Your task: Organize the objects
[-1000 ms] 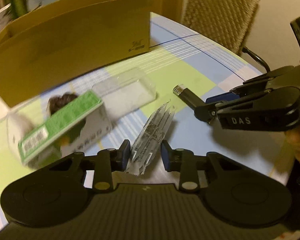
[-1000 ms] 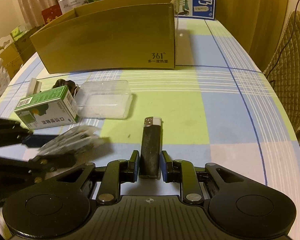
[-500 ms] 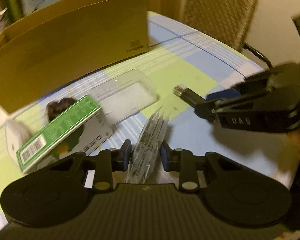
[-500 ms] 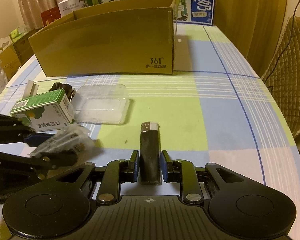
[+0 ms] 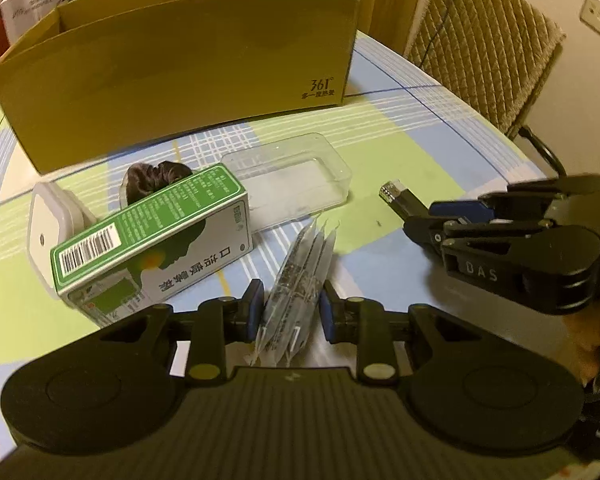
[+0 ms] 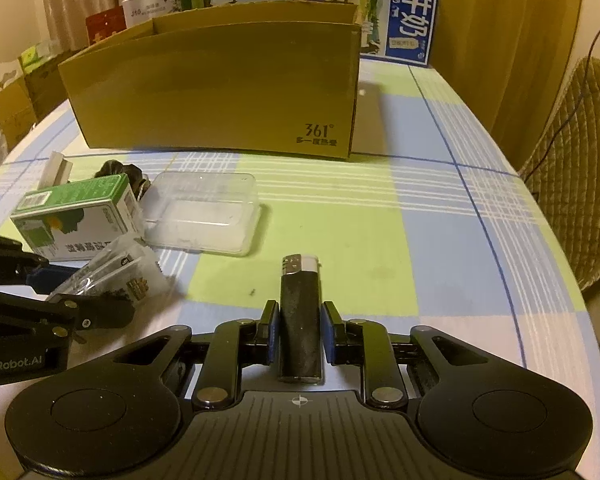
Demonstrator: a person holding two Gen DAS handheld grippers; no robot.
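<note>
My left gripper [image 5: 289, 306] is shut on a bundle of clear plastic sachets [image 5: 300, 276], held on edge just above the checked tablecloth. My right gripper [image 6: 299, 332] is shut on a black lighter [image 6: 300, 316] with a silver and white head; the lighter [image 5: 400, 196] shows at the right of the left wrist view too. The sachets [image 6: 120, 276] appear at the left of the right wrist view, in the left gripper [image 6: 96, 310]. A tall brown cardboard box [image 5: 180, 60] stands open-topped behind everything; the same box [image 6: 220, 84] fills the back of the right wrist view.
A green and white carton [image 5: 152, 236] lies left of the sachets, with a dark hair tie [image 5: 152, 176] and a white adapter [image 5: 50, 220] behind it. A clear plastic tray [image 5: 288, 178] sits in front of the box. A padded chair [image 5: 484, 48] stands at the table's right edge.
The left gripper rolled, turning the sachets from slanted to nearly on edge. The carton and tray now sit closer in its view. The right gripper kept still with the lighter.
</note>
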